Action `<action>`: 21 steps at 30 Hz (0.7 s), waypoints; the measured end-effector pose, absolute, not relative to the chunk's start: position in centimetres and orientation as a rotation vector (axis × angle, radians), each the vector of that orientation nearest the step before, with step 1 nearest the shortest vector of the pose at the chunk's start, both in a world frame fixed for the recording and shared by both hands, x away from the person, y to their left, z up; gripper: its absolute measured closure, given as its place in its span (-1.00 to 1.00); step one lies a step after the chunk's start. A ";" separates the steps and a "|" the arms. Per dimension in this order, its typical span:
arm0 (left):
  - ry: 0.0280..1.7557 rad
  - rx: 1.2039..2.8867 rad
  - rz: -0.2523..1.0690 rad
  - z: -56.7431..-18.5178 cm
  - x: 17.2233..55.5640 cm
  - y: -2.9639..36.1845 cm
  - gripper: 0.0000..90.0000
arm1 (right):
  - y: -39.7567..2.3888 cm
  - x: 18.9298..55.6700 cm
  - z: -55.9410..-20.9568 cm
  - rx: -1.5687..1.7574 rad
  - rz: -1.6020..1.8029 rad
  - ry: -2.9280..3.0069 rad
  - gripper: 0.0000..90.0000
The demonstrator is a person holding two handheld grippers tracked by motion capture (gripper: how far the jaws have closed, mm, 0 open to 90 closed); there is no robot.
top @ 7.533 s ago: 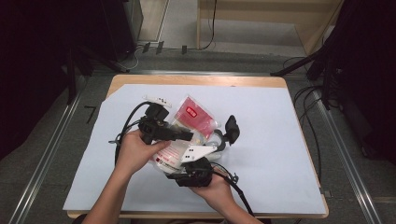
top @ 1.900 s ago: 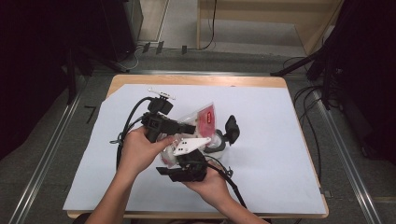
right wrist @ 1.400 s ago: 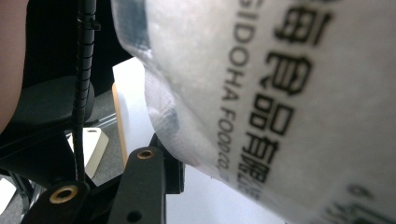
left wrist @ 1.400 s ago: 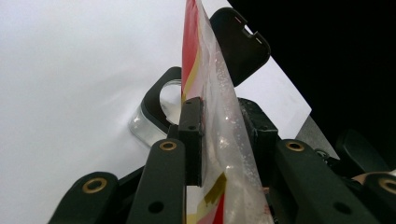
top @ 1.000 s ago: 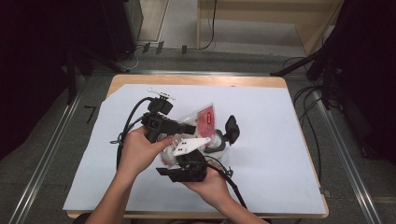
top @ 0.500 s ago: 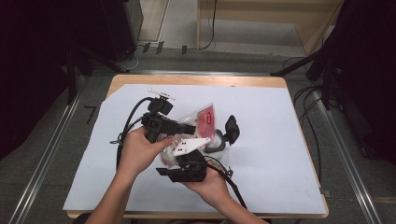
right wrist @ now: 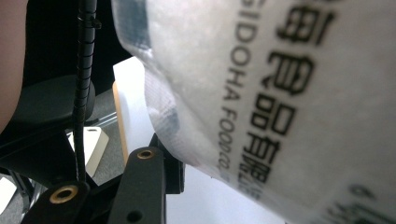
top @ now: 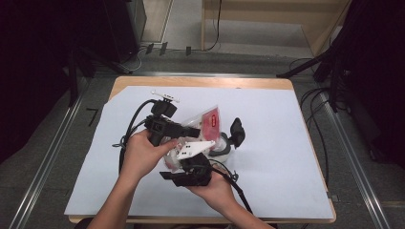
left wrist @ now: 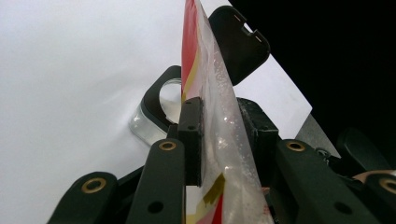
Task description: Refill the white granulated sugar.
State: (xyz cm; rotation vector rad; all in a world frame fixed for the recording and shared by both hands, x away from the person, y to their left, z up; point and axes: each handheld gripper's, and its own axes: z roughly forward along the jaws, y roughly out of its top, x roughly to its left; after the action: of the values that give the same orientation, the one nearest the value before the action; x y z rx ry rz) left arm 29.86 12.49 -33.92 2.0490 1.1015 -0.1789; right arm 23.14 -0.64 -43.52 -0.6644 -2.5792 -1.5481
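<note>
The clear plastic food pouch with a red and yellow printed panel (top: 205,125) is lifted off the white sheet that covers the wooden table (top: 296,157) and hangs above its middle, held between both tools; the left gripper (left wrist: 219,135) has its 2 black jaws pressed together on the pouch, the film standing edge-on between the pads; the right gripper (top: 193,169) comes from below near the front edge of the table, and in the right gripper view the pouch with black printed letters (right wrist: 280,93) lies over its jaws; only 1 jaw is visible there, so I cannot tell if it really clamps the bag or only supports it.

Just behind the pouch, toward the right, stands a small clear glass jar with a black flip lid (top: 228,143), and the lid is open and stands up; in the left gripper view the same jar (left wrist: 156,109) is seen beyond the bag.

I judge that the picking up of the pouch is done and the jar is ready; what remains seems to be to open or tip the pouch and bring its contents into the jar; I see no tear or opening in the pouch.
</note>
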 end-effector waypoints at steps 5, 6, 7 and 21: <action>1.099 2.050 -0.177 -33.9 29.8 12.5 0.63 | -0.6 23.1 -43.5 -0.666 -1.545 -2.576 0.40; 1.100 2.050 -0.176 -33.9 29.8 12.5 0.63 | -0.6 23.1 -43.5 -0.666 -1.545 -2.576 0.40; 1.100 2.051 -0.176 -33.9 29.8 12.5 0.63 | -0.6 23.1 -43.5 -0.666 -1.544 -2.576 0.40; 1.103 2.052 -0.176 -33.8 29.8 12.5 0.63 | -0.6 23.1 -43.5 -0.662 -1.546 -2.573 0.40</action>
State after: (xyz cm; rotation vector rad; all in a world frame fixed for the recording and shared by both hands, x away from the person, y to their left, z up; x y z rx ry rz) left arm 29.76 12.47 -33.83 2.0517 1.1034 -0.1755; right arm 23.08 -0.61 -43.46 -0.6622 -2.5732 -1.5462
